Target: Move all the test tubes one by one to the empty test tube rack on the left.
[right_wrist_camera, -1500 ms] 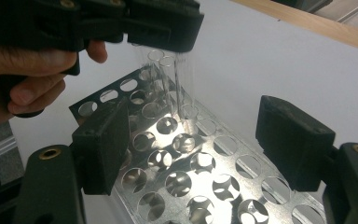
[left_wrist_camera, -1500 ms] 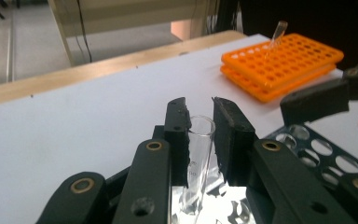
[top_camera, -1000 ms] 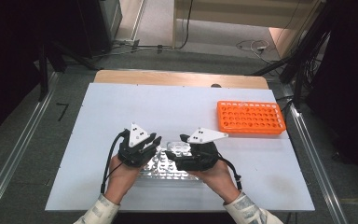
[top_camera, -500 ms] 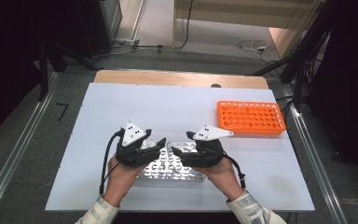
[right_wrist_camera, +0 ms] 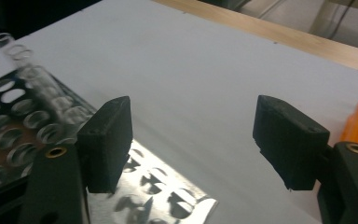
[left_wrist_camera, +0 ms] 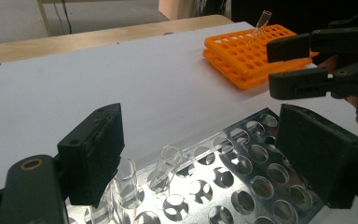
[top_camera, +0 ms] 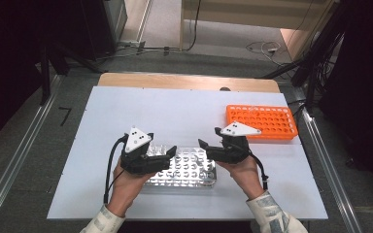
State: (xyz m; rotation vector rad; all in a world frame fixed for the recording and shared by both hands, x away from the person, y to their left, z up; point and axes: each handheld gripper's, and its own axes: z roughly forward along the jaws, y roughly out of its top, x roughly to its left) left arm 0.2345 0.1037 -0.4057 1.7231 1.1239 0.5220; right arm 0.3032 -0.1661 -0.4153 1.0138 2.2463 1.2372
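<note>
A shiny metal tube rack point(top_camera: 194, 175) lies on the white table near its front edge. My left gripper point(top_camera: 168, 155) hovers over the rack's left part, open, jaws pointing right. Between its jaws, the left gripper view point(left_wrist_camera: 209, 156) has two clear glass tubes point(left_wrist_camera: 164, 167) standing in the rack's holes point(left_wrist_camera: 242, 184). My right gripper point(top_camera: 203, 147) is open with nothing in it, just above the rack's right end and pointing left. The right gripper view point(right_wrist_camera: 200, 140) has a glass tube point(right_wrist_camera: 30, 72) upright in the rack point(right_wrist_camera: 14, 140) at the left.
An orange tube rack point(top_camera: 262, 121) sits at the table's right, behind my right hand; one clear tube point(left_wrist_camera: 262, 21) leans in it. The wooden back edge point(top_camera: 189, 81) borders the white tabletop point(top_camera: 175, 111). Cables trail from both grippers.
Both hands have drawn apart: the right gripper moved right and a little back, the left gripper edged left. The metal rack has stayed where it was.
</note>
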